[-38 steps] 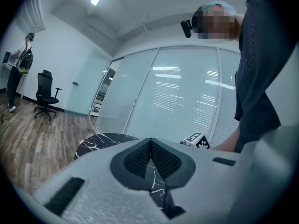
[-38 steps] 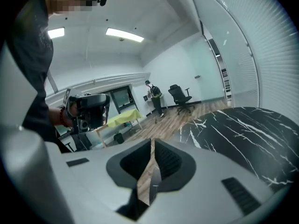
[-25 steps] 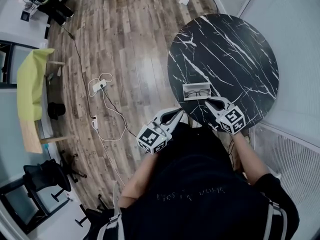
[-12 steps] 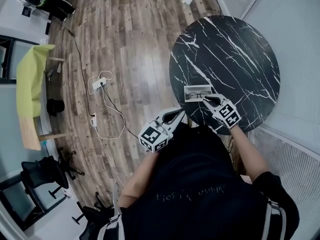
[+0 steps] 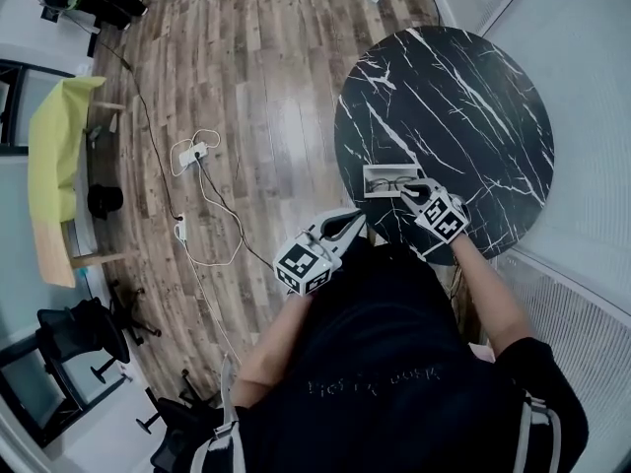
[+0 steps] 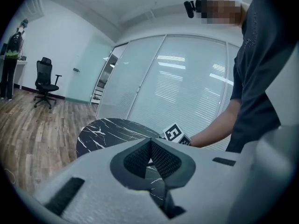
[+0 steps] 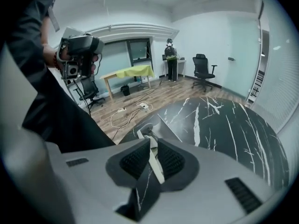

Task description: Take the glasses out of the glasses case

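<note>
On the round black marble table [image 5: 463, 106] lies an open pale glasses case [image 5: 380, 180], and dark-framed glasses [image 5: 394, 181] rest inside it. My right gripper [image 5: 412, 192] is at the case's right end, its jaws shut on the case's white edge [image 7: 156, 164]. In the right gripper view that edge runs between the pads of the gripper [image 7: 153, 146]. My left gripper [image 5: 355, 222] hangs off the table's near-left rim, shut with nothing in it; its pads meet in the left gripper view [image 6: 150, 143].
White cables and a power strip [image 5: 192, 153] trail over the wood floor left of the table. A yellow-covered table [image 5: 54, 156] and an office chair [image 5: 84, 328] stand far left. A glass wall with blinds [image 5: 582, 166] runs close on the right.
My right gripper has moved forward onto the case's right end and its jaws have narrowed onto the edge. The left gripper has barely shifted.
</note>
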`<act>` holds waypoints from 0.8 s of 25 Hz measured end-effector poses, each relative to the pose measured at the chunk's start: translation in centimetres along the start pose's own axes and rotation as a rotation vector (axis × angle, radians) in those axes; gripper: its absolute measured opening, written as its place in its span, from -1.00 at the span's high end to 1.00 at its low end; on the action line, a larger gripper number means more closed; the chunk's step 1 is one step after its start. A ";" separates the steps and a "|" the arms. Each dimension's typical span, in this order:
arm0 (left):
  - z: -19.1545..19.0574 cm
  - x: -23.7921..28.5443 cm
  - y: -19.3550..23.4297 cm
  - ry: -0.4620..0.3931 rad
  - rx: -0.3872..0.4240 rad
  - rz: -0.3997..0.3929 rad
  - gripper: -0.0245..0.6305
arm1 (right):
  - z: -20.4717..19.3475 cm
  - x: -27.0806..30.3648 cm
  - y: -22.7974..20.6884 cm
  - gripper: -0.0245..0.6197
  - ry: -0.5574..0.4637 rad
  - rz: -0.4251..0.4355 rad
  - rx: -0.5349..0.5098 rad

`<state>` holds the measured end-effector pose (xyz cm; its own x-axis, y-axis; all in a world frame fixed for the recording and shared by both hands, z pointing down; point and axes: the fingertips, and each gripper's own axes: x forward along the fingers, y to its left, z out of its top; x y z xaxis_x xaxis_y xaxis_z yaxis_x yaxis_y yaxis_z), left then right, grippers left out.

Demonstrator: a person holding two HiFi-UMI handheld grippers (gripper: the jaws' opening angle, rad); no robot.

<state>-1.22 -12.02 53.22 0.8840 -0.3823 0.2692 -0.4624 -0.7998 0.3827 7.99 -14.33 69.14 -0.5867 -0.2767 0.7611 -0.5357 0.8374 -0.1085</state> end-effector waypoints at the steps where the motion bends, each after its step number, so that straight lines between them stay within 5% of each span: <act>1: -0.1 0.0 0.0 0.003 0.000 0.000 0.86 | -0.1 0.2 -0.1 0.81 0.012 0.000 -0.019; 20: -0.5 -1.2 0.2 -0.002 -0.024 0.046 0.86 | -1.6 4.8 -1.1 0.81 0.220 0.051 -0.226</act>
<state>-2.42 -11.50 53.47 0.8618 -0.4196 0.2851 -0.5042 -0.7700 0.3909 6.78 -15.82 73.96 -0.4506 -0.1437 0.8811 -0.3464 0.9378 -0.0241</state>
